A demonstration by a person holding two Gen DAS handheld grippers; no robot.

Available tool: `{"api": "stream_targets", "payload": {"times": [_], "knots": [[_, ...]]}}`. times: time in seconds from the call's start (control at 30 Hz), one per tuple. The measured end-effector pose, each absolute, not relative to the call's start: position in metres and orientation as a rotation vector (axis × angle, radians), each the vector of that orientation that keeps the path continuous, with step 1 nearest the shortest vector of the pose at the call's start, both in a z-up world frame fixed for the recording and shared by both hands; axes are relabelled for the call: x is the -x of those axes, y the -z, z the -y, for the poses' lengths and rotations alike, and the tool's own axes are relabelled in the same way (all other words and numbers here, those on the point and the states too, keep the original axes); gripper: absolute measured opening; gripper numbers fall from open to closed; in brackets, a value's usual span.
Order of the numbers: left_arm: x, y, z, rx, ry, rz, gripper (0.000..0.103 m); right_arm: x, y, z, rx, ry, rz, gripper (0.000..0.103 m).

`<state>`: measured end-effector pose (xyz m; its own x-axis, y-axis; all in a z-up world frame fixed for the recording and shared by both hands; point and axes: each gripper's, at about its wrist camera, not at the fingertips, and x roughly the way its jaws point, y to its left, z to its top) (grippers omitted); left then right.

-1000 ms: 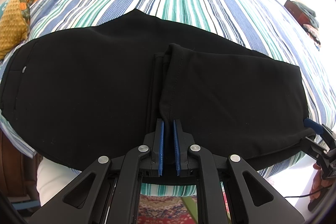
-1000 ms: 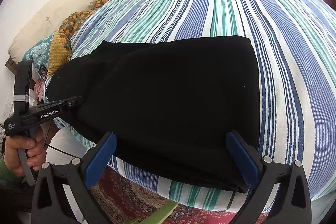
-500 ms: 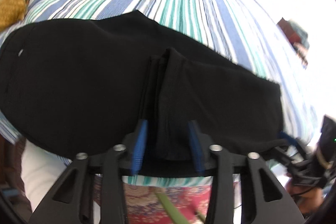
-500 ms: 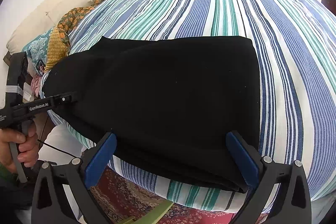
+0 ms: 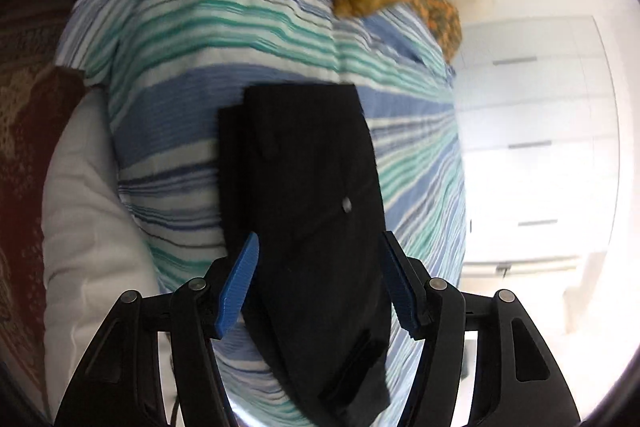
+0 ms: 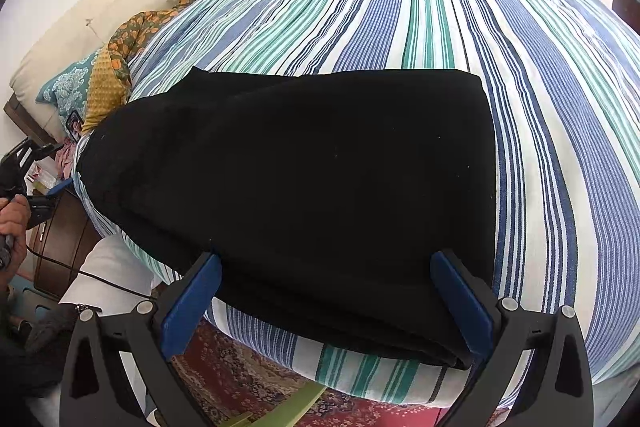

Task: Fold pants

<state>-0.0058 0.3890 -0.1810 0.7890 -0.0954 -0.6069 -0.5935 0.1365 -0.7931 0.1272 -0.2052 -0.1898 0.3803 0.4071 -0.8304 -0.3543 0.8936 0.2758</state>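
Now | pants (image 6: 304,187) lying folded on the bed (image 6: 460,7) near its edge, long axis running along that edge | right gripper (image 6: 326,301) gaping, empty, facing their mid-length, nearer | left gripper (image 5: 320,277) also spread, empty, sighting along them from one end.

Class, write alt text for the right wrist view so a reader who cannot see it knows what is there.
Black pants, folded, lie across the near edge of a striped bed. The open right gripper hovers at their near edge, its blue fingers on either side of the fabric. At far left, the left gripper is away from the pants, with pillows behind.
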Motion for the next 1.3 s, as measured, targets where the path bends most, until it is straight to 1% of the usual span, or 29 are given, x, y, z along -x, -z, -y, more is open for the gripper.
{"api": "stream_targets", "payload": {"times": [0.1, 0.37, 0.53, 0.6, 0.63, 0.67, 0.7, 0.77, 0.8, 0.83, 0.9, 0.93, 0.97, 1.0, 1.03, 1.1, 1.13, 1.17, 1.2, 1.3], "knots": [[0.01, 0.191, -0.404, 1.439, -0.417, -0.589, 0.062, -0.127, 0.19, 0.205, -0.051, -0.484, -1.076, 0.103], [-0.007, 0.217, -0.431, 1.421, -0.439, -0.61, 0.062, -0.127, 0.191, 0.202, -0.036, -0.478, -1.074, 0.103], [-0.013, 0.224, -0.447, 1.404, -0.413, -0.582, 0.062, -0.126, 0.191, 0.202, -0.032, -0.476, -1.072, 0.103], [-0.011, 0.219, -0.443, 1.401, -0.386, -0.576, 0.062, -0.125, 0.191, 0.201, -0.03, -0.475, -1.07, 0.103], [-0.011, 0.215, -0.442, 1.376, -0.384, -0.578, 0.06, -0.125, 0.191, 0.201, -0.028, -0.474, -1.07, 0.103], [-0.011, 0.212, -0.44, 1.345, -0.381, -0.585, 0.05, -0.125, 0.191, 0.201, -0.027, -0.474, -1.069, 0.103], [-0.011, 0.212, -0.44, 1.321, -0.385, -0.594, 0.036, -0.125, 0.192, 0.201, -0.025, -0.474, -1.069, 0.103], [-0.009, 0.22, -0.443, 1.319, -0.385, -0.606, 0.032, -0.125, 0.191, 0.201, -0.024, -0.472, -1.067, 0.103], [-0.009, 0.226, -0.445, 1.331, -0.39, -0.615, 0.031, -0.125, 0.191, 0.2, -0.023, -0.472, -1.067, 0.103], [-0.009, 0.231, -0.446, 1.336, -0.393, -0.619, 0.031, -0.125, 0.192, 0.2, -0.022, -0.471, -1.066, 0.103], [-0.013, 0.233, -0.445, 1.317, -0.403, -0.62, 0.038, -0.124, 0.192, 0.2, -0.017, -0.471, -1.065, 0.103], [-0.016, 0.233, -0.444, 1.31, -0.414, -0.615, 0.042, -0.124, 0.192, 0.199, -0.013, -0.47, -1.064, 0.103], [-0.019, 0.233, -0.444, 1.312, -0.414, -0.611, 0.052, -0.124, 0.192, 0.199, -0.01, -0.469, -1.064, 0.103], [-0.023, 0.232, -0.443, 1.316, -0.409, -0.608, 0.058, -0.123, 0.192, 0.199, -0.009, -0.468, -1.063, 0.103], [-0.028, 0.232, -0.443, 1.312, -0.417, -0.614, 0.057, -0.123, 0.192, 0.198, -0.009, -0.468, -1.063, 0.103], [-0.036, 0.23, -0.442, 1.279, -0.458, -0.655, 0.044, -0.123, 0.192, 0.198, -0.01, -0.468, -1.063, 0.103], [-0.037, 0.229, -0.442, 1.267, -0.472, -0.665, 0.04, -0.123, 0.192, 0.198, -0.009, -0.468, -1.063, 0.103], [-0.036, 0.228, -0.441, 1.258, -0.477, -0.67, 0.032, -0.123, 0.192, 0.198, -0.008, -0.468, -1.062, 0.103], [-0.033, 0.226, -0.441, 1.253, -0.472, -0.663, 0.027, -0.123, 0.192, 0.198, -0.008, -0.467, -1.062, 0.103], [-0.024, 0.213, -0.436, 1.243, -0.455, -0.643, 0.022, -0.122, 0.193, 0.198, -0.009, -0.467, -1.061, 0.103]]}}
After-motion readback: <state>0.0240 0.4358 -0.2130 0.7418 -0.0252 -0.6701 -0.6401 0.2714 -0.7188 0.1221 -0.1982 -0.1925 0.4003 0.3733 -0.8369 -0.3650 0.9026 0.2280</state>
